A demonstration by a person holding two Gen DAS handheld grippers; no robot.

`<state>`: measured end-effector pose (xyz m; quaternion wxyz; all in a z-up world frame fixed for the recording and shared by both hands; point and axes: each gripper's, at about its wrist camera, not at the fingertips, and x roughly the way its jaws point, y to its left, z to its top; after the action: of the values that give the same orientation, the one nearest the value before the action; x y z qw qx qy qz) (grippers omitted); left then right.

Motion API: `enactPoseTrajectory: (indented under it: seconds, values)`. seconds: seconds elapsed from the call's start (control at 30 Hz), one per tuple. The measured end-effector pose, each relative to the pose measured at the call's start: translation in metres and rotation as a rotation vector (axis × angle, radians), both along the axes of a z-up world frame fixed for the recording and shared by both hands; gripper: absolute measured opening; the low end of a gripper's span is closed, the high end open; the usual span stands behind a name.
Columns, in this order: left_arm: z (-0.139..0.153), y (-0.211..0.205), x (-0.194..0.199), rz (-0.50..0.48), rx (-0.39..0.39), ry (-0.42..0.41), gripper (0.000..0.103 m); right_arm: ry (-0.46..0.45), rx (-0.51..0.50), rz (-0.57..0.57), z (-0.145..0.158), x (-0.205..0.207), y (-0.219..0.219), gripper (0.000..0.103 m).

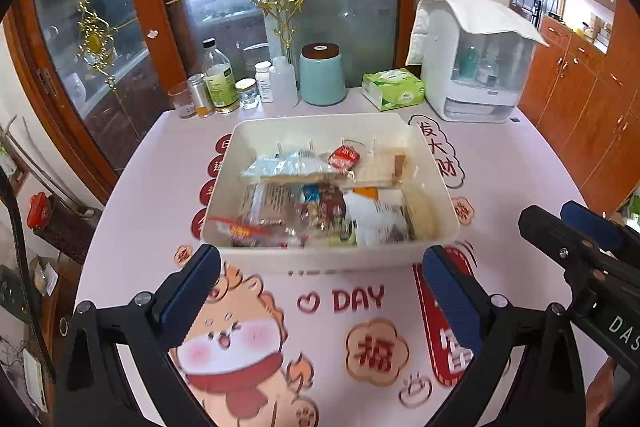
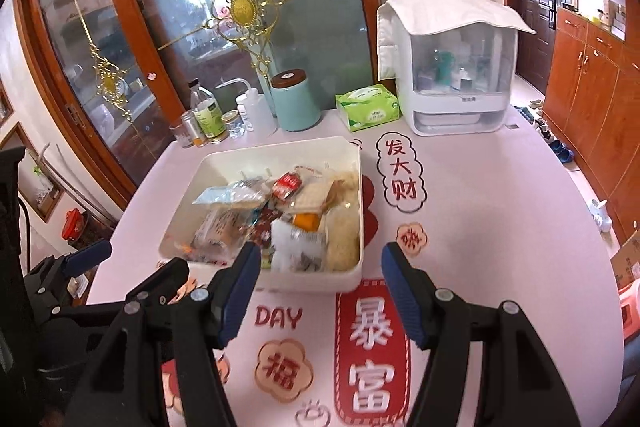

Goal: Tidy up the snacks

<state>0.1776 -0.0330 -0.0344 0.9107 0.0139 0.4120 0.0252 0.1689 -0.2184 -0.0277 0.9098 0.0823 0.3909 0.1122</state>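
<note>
- The left gripper (image 1: 320, 291) is spread wide, holds nothing and hovers over the table (image 1: 520, 187), just short of the white bin (image 1: 332, 261).
- The right gripper (image 2: 320, 283) is also wide open and empty, beside the bin's near right corner.
- The snacks (image 1: 320, 203) lie piled inside the bin, mid-table.

A shallow white rectangular plastic tray (image 1: 434, 187) sits flat on the bench, filled with a loose heap of wrapped snacks. A small red-wrapped sweet (image 1: 343, 157) lies on top toward the far side, beside a pale blue crinkled packet (image 1: 280, 165). A white foil pouch (image 1: 374, 217) lies nearer, and a red-and-orange wrapper (image 1: 240, 229), too blurred to read, rests in the near left corner.
</note>
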Motion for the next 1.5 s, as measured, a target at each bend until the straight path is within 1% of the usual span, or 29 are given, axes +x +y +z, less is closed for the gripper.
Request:
enactPoseTrajectory:
  seconds: [0.23, 0.37, 0.5, 0.67, 0.8, 1.0, 1.33, 1.5]
  values:
    - [0.014, 0.009, -0.081, -0.023, 0.009, -0.025, 0.101, -0.018, 0.006, 0.013, 0.013, -0.075, 0.006, 0.065]
    - [0.018, 0.022, -0.117, -0.002, -0.016, -0.02, 0.101, 0.023, -0.013, 0.017, 0.009, -0.112, 0.01, 0.067]
    - [0.018, 0.028, -0.141, -0.004, -0.034, -0.01, 0.101, 0.065, -0.033, 0.024, 0.004, -0.141, 0.015, 0.067]
    - [0.017, 0.026, -0.165, -0.024, -0.03, 0.008, 0.101, 0.076, -0.03, 0.021, 0.004, -0.166, 0.016, 0.067]
    - [0.015, 0.022, -0.176, -0.041, -0.029, 0.024, 0.101, 0.068, -0.032, 0.001, 0.006, -0.179, 0.014, 0.067]
    - [0.017, 0.024, -0.184, -0.022, -0.031, 0.015, 0.101, 0.06, -0.038, 0.007, 0.009, -0.183, 0.017, 0.067]
    - [0.014, 0.026, -0.183, -0.003, -0.039, 0.032, 0.101, 0.046, -0.045, 0.021, 0.011, -0.185, 0.021, 0.067]
    - [0.013, 0.026, -0.182, -0.006, -0.035, 0.027, 0.101, 0.046, -0.045, 0.013, 0.012, -0.184, 0.02, 0.067]
